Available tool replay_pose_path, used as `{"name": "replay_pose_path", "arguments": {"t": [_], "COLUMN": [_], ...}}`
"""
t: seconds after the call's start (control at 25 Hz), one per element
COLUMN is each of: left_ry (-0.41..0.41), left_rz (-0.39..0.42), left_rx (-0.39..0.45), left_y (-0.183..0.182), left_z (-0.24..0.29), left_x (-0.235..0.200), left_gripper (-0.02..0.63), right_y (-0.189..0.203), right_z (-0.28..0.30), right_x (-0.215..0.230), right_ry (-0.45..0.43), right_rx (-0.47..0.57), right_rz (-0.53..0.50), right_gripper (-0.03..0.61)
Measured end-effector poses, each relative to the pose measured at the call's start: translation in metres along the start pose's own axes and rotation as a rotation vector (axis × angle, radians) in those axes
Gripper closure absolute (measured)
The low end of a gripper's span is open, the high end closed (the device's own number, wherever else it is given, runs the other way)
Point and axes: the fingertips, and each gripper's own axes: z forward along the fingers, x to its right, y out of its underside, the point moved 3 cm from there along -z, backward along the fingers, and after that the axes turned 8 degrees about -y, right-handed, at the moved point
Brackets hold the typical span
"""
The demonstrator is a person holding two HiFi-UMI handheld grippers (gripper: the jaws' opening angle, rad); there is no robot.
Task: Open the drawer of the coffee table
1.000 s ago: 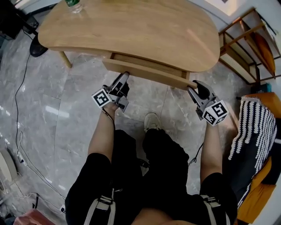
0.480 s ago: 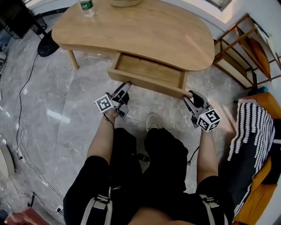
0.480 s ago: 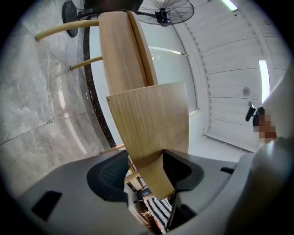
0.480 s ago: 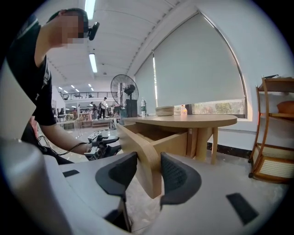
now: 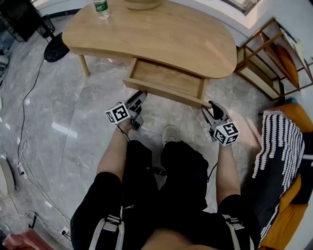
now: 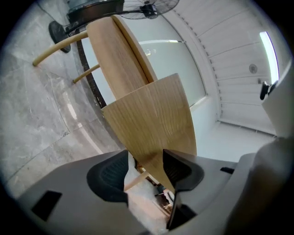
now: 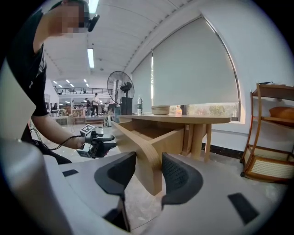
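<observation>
The wooden coffee table [image 5: 161, 34] has its drawer [image 5: 166, 75] pulled out toward me, inside bare. My left gripper [image 5: 140, 96] is at the left end of the drawer front [image 5: 161, 92]. In the left gripper view the panel's corner [image 6: 151, 114] passes between the jaws of the left gripper [image 6: 144, 167], against one pad with a gap at the other. My right gripper [image 5: 209, 106] is at the front's right end. In the right gripper view the panel's end [image 7: 147, 151] stands between the right gripper [image 7: 149, 172], whose jaws are opening around it.
A water bottle [image 5: 101, 7] and a bowl stand at the table's far edge. A fan base [image 5: 56, 49] and cables lie on the left floor. A wooden shelf rack [image 5: 274, 53] and a striped cloth [image 5: 279, 141] are at right. My shoe [image 5: 169, 133] is below the drawer.
The drawer has slid out from under the tabletop toward me, and both grippers came back with its front panel. Over the last half second they hardly moved.
</observation>
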Motion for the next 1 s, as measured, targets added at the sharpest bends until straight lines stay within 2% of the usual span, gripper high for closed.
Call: {"name": "replay_pose_path", "arguments": {"t": [0.16,0.32,0.48,0.6,0.68,0.72,0.76,0.8,0.88,1.0], "left_ry": [-0.079,-0.199,-0.317,-0.396,-0.457,-0.484,-0.503,-0.512,-0.51,-0.495], "left_rz": [0.18,0.45,0.72,0.867,0.97,1.011,1.042,1.065,1.09,1.077], "left_rx": [-0.063,-0.078,0.03,0.106,0.15,0.179,0.207,0.226,0.24,0.245], "left_y": [0.006,-0.003,-0.034,-0.056,-0.071,-0.078,-0.083,-0.087,-0.091,-0.095], "left_z": [-0.016,-0.046,-0.084,-0.106,-0.114,-0.118,-0.121,-0.123,-0.122,-0.112], "left_x": [0.011,0.032,0.076,0.12,0.155,0.173,0.191,0.207,0.23,0.244], "left_gripper": [0.37,0.37,0.371,0.386,0.426,0.461,0.552,0.591,0.592,0.592], "right_y": [-0.005,-0.029,-0.069,-0.106,-0.131,-0.142,-0.153,-0.163,-0.179,-0.191], "right_z": [-0.016,-0.043,-0.06,-0.063,-0.062,-0.06,-0.058,-0.056,-0.048,-0.03], "right_x": [-0.008,-0.019,-0.028,-0.036,-0.04,-0.042,-0.045,-0.049,-0.057,-0.061], "right_ry": [0.096,0.184,0.272,0.335,0.376,0.4,0.424,0.446,0.48,0.485], "right_rx": [0.033,0.132,0.257,0.304,0.322,0.328,0.33,0.329,0.319,0.305], "right_rz": [0.024,0.069,0.139,0.105,0.063,0.041,0.016,-0.011,-0.063,-0.088], "right_gripper": [0.38,0.381,0.425,0.453,0.476,0.493,0.514,0.537,0.567,0.567]}}
